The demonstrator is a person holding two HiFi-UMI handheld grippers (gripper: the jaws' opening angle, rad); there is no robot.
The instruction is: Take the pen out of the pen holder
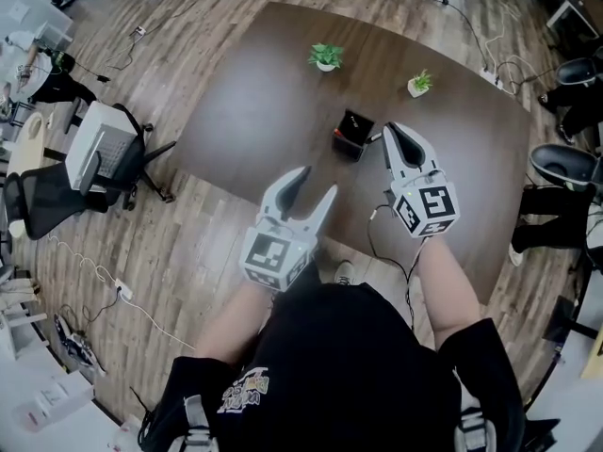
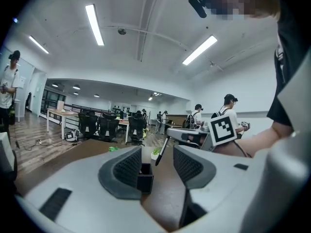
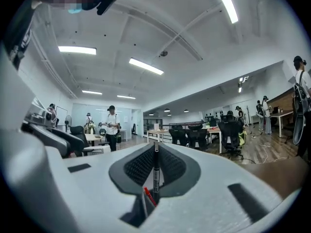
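A black square pen holder (image 1: pixel 352 135) stands near the middle of the dark brown table (image 1: pixel 254 111). My right gripper (image 1: pixel 394 132) hovers just right of it, raised and level, shut on a thin black pen (image 3: pixel 156 171) that stands upright between its pads. In the left gripper view the pen (image 2: pixel 162 152) hangs clear above the holder (image 2: pixel 145 177), under the right gripper (image 2: pixel 192 136). My left gripper (image 1: pixel 317 183) is open and holds nothing, nearer to me than the holder, which shows between its jaws. A short red piece (image 3: pixel 148 196) shows low between the right jaws.
Two small potted plants (image 1: pixel 326 56) (image 1: pixel 419 84) sit at the table's far side. Office chairs (image 1: pixel 104 149) stand left of the table on the wooden floor, more chairs (image 1: pixel 565 163) at the right. Cables trail over the floor. Several people stand in the room behind.
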